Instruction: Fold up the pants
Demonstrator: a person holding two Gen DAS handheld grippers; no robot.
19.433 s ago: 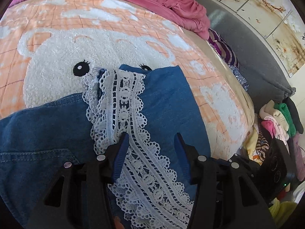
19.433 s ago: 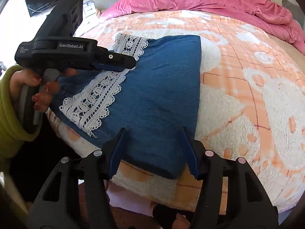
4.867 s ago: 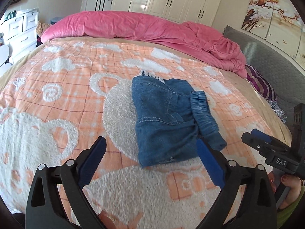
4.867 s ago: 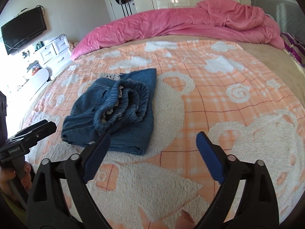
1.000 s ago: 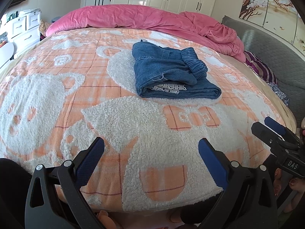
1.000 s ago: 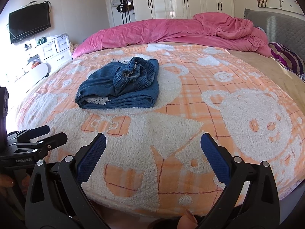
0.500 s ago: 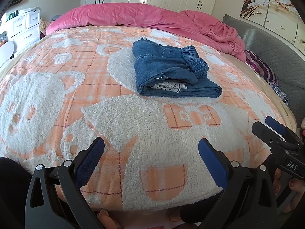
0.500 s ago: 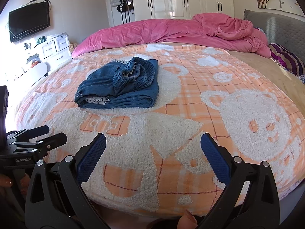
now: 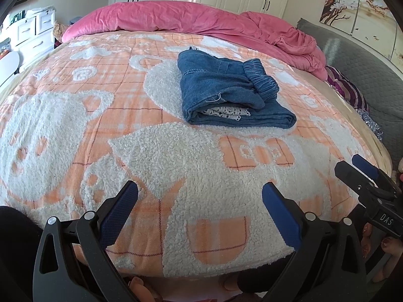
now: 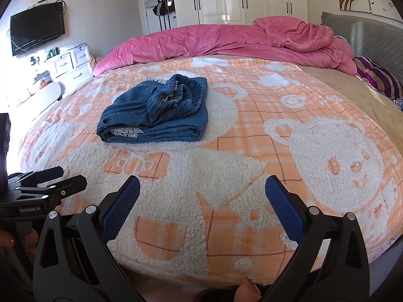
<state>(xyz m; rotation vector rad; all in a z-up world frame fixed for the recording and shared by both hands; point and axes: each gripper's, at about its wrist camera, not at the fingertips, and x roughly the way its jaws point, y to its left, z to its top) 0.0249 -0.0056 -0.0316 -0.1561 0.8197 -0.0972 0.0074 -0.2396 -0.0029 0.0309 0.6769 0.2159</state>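
The blue denim pants [image 9: 226,93] lie folded in a thick bundle on the orange and white bear blanket [image 9: 163,156], white lace showing at the front edge. They also show in the right wrist view [image 10: 158,110]. My left gripper [image 9: 200,196] is open and empty, held back near the bed's front edge, well short of the pants. My right gripper [image 10: 201,188] is open and empty too, likewise near the front edge. Each gripper shows at the side of the other's view.
A pink duvet [image 9: 191,22] is bunched along the far side of the bed. A grey headboard [image 9: 365,68] and striped pillow [image 9: 347,90] are at the right. White drawers [image 10: 70,65] and a wall TV [image 10: 37,35] stand at the left.
Since about five seconds ago both grippers have drawn back from the folded pants to the bed's front edge. Over the last second almost nothing moves.
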